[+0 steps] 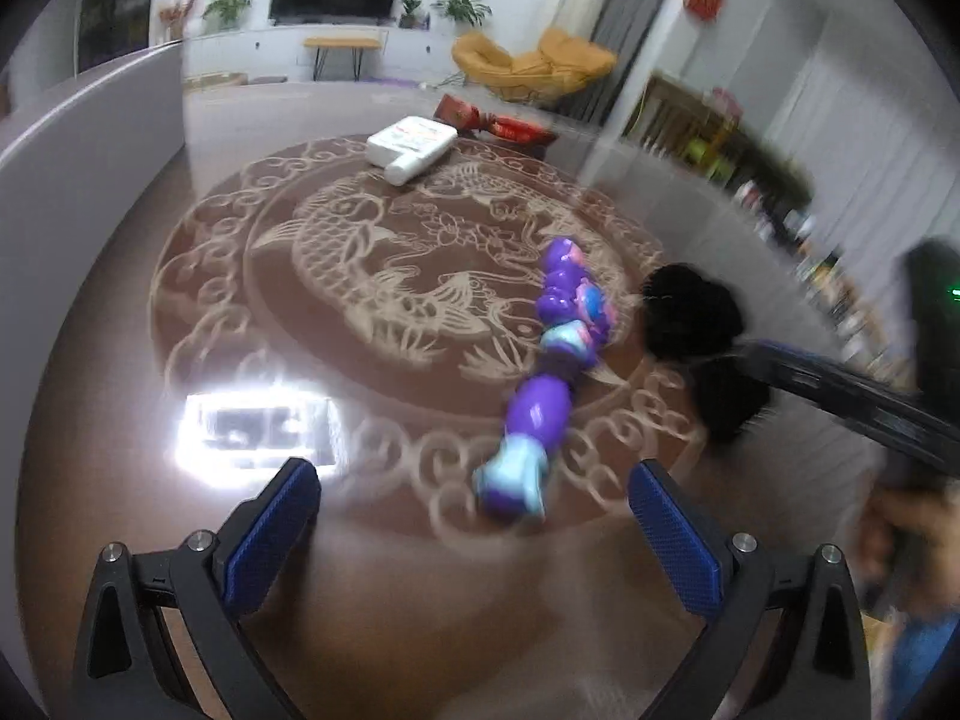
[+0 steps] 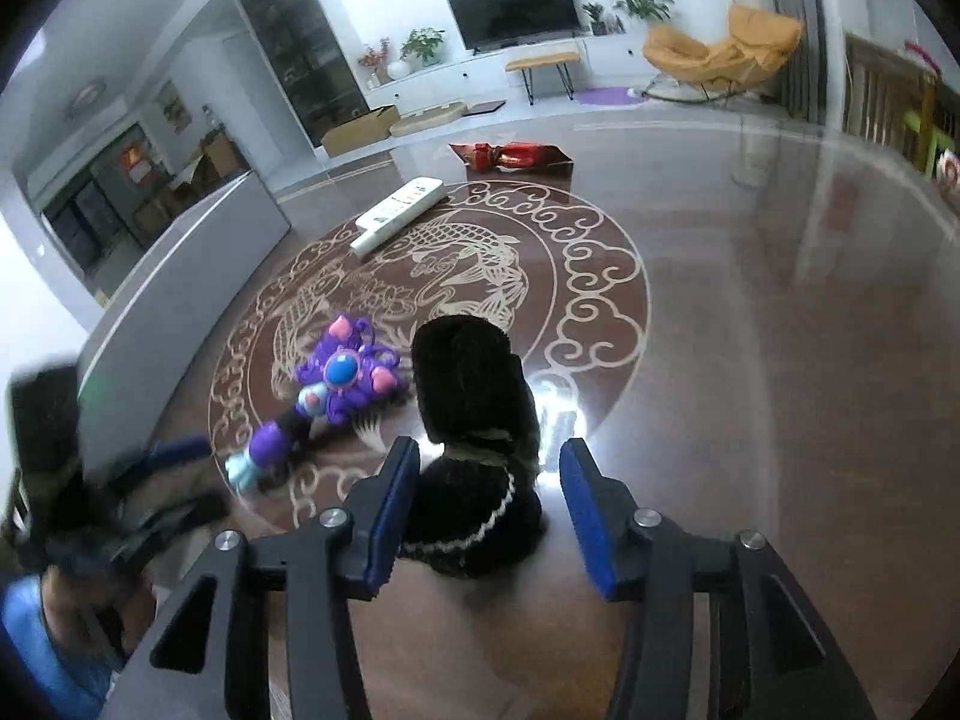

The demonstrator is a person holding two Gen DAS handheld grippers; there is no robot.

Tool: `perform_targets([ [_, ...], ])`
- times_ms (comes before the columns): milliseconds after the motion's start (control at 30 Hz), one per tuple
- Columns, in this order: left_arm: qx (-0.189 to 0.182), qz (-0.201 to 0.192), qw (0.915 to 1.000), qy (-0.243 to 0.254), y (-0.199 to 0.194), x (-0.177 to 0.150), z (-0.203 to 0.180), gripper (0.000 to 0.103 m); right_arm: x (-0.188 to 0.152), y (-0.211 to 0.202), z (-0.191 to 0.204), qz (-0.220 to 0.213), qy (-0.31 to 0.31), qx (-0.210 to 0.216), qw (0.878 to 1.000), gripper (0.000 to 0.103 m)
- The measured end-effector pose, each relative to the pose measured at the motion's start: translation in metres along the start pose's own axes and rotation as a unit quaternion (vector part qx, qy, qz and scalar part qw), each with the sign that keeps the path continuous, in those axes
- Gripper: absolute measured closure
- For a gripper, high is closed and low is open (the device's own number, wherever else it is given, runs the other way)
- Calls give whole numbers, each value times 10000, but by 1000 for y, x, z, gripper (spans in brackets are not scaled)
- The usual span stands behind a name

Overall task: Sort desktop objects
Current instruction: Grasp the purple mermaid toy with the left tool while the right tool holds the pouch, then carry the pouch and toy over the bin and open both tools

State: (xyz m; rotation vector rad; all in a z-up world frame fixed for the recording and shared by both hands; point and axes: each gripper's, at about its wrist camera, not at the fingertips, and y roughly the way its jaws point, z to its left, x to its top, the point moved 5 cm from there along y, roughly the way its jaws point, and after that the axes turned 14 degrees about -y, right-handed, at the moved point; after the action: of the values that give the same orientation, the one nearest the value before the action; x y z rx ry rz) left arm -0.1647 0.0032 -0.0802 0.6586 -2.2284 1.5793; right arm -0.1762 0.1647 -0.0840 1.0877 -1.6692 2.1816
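Right tool (image 2: 489, 501) stood unclenched astride the black fuzzy item (image 2: 474, 420); centre it before closing. Left tool (image 1: 474, 516) gaped, empty.

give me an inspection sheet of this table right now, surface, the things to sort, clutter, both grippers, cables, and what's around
Surface: glossy brown round table with a pale fish pattern; lamp glare near the front.
Job's things: purple and light-blue jointed plastic toy; black fuzzy knitted item with a white stitched line; white remote control; red foil-wrapped packet at the far edge.
Clutter: nothing seen beyond these.
Grippers: left gripper open, nothing between its blue pads, the toy's end just ahead. Right gripper open, straddling the black item; pads not seen pressing it.
Cables: nothing seen.
Surroundings: living room with wall television, potted plants, yellow lounge chair, grey sofa back.
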Motion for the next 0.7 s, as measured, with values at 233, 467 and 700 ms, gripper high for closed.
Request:
perform_targets([
  [233, 266, -8, 9897, 1405, 36, 11, -51, 48, 3, -1, 13, 265, -442, -168, 9985, 36],
  [467, 110, -80, 9974, 703, 19, 9, -38, 83, 12, 36, 28, 809, -796, -136, 9934, 65],
  [700, -210, -854, 9961, -53, -73, 12, -2, 83, 32, 9, 56, 390, -892, -167, 9951, 76],
])
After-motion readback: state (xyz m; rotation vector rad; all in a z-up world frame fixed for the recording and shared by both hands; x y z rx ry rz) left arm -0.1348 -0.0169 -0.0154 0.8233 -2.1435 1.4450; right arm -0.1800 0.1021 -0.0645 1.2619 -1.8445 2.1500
